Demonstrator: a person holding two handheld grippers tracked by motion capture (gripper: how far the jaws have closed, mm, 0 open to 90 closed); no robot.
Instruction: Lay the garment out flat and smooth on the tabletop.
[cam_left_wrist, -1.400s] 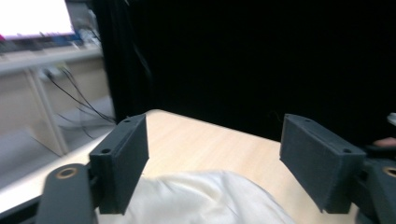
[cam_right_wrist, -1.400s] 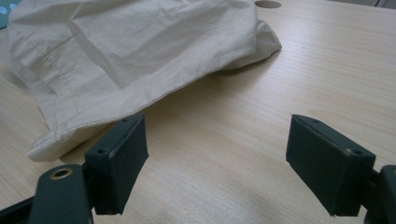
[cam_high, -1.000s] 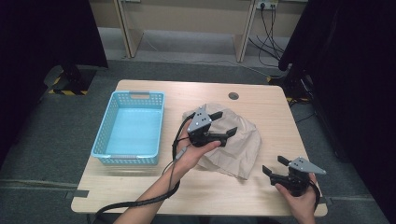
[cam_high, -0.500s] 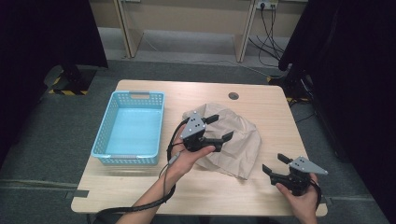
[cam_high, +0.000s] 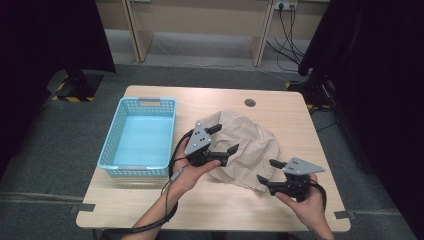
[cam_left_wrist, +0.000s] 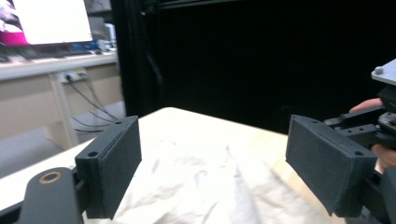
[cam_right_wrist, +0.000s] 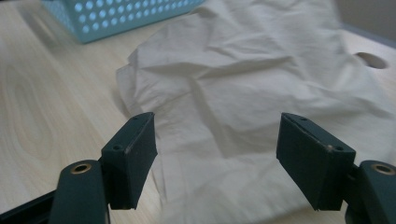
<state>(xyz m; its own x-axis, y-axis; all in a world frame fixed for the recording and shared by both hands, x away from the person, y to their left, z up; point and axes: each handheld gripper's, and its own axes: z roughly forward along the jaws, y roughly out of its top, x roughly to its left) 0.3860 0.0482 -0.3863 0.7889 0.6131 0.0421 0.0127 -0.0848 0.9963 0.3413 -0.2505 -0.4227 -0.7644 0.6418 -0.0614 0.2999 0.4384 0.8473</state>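
The left hand-held gripper (cam_high: 220, 138) is being held just above the crumpled beige cloth (cam_high: 252, 145) with its jaws spread wide and nothing gripped. The right hand-held gripper (cam_high: 268, 171) is being held at the cloth's near edge, its jaws closing a little yet remaining wide, empty. The cloth is lying crumpled on the wooden surface (cam_high: 125, 200), right of the blue basket (cam_high: 111, 150).

Lab: black curtains (cam_high: 370, 75), wall sockets (cam_high: 284, 6)

Left gripper (cam_left_wrist: 212, 168) hangs with jaws wide apart above the crumpled beige cloth (cam_left_wrist: 205, 182) on the pale table (cam_left_wrist: 187, 121), nothing between them.
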